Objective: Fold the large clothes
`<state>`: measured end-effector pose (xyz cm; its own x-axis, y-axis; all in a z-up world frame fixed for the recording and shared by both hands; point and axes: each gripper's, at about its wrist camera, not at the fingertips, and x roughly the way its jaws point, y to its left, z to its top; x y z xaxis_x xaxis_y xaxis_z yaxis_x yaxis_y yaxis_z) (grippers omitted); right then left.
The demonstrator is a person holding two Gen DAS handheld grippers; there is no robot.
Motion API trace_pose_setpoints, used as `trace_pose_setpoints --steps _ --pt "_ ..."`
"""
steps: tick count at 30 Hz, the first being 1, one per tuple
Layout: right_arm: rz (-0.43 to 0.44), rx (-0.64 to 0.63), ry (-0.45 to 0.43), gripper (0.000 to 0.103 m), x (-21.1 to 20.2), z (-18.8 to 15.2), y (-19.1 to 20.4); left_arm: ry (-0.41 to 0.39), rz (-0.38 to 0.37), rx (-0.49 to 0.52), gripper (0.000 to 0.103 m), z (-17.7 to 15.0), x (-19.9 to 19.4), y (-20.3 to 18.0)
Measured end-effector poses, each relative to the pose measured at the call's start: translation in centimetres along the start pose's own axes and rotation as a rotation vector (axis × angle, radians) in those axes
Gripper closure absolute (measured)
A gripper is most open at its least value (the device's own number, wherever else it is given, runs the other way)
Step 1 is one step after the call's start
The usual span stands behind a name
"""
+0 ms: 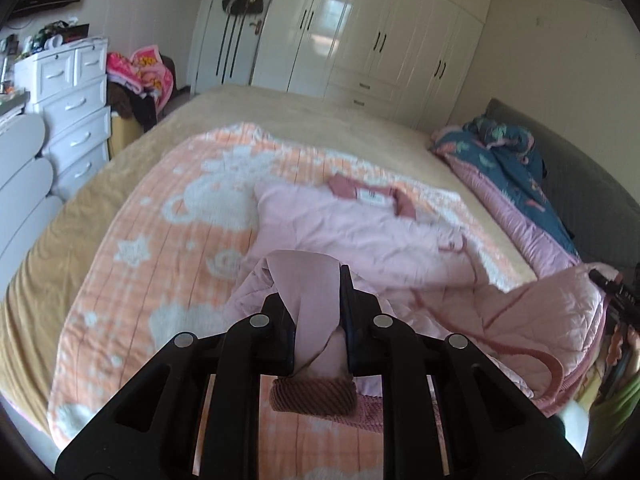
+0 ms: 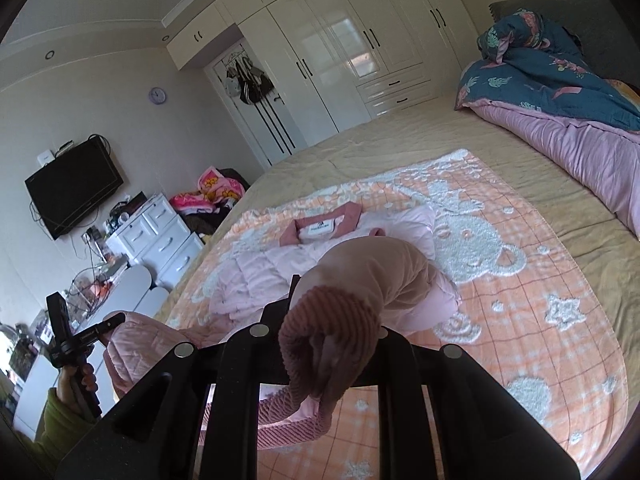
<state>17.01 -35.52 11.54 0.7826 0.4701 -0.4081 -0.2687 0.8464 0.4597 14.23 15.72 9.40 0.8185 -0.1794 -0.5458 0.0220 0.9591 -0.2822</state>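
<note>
A pale pink quilted jacket [image 1: 360, 232] with a dusty-pink collar [image 2: 320, 226] lies on an orange-and-white blanket [image 1: 160, 240] spread over the bed. My left gripper [image 1: 312, 292] is shut on a fold of the jacket's pink fabric, and a ribbed cuff [image 1: 312, 396] hangs beneath the jaws. My right gripper [image 2: 336, 300] is shut on a sleeve whose ribbed cuff [image 2: 332, 340] droops over its fingers and hides the right one. Each view shows the other gripper at its edge pinching quilted jacket cloth: the right gripper [image 1: 610, 286] and the left gripper [image 2: 102, 330]. The jacket's near part is lifted off the blanket.
A rolled blue and pink duvet [image 2: 560, 100] lies along the headboard side of the tan bed [image 2: 400, 132]. White drawers [image 1: 76, 112] and a pile of clothes [image 1: 140, 72] stand beside the bed. A white wardrobe [image 1: 360, 32] fills the far wall, with a TV [image 2: 74, 188] mounted nearby.
</note>
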Motion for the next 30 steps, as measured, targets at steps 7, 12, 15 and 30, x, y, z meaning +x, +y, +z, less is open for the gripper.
trace_pose_setpoints --steps 7,12,15,30 --pt "-0.002 -0.002 -0.029 0.089 1.0 2.8 0.1 -0.050 -0.003 -0.009 0.093 3.3 0.8 -0.2" --pt "-0.003 0.011 -0.040 0.089 2.3 4.8 -0.1 -0.074 0.002 -0.021 0.093 5.4 1.8 0.0" --pt "-0.005 0.020 -0.044 0.089 3.4 6.1 -0.5 -0.085 0.017 -0.024 0.093 6.5 2.5 0.0" --pt "-0.047 0.104 -0.005 0.088 9.5 10.2 -2.8 -0.098 0.089 0.001 0.092 10.5 7.7 -0.6"
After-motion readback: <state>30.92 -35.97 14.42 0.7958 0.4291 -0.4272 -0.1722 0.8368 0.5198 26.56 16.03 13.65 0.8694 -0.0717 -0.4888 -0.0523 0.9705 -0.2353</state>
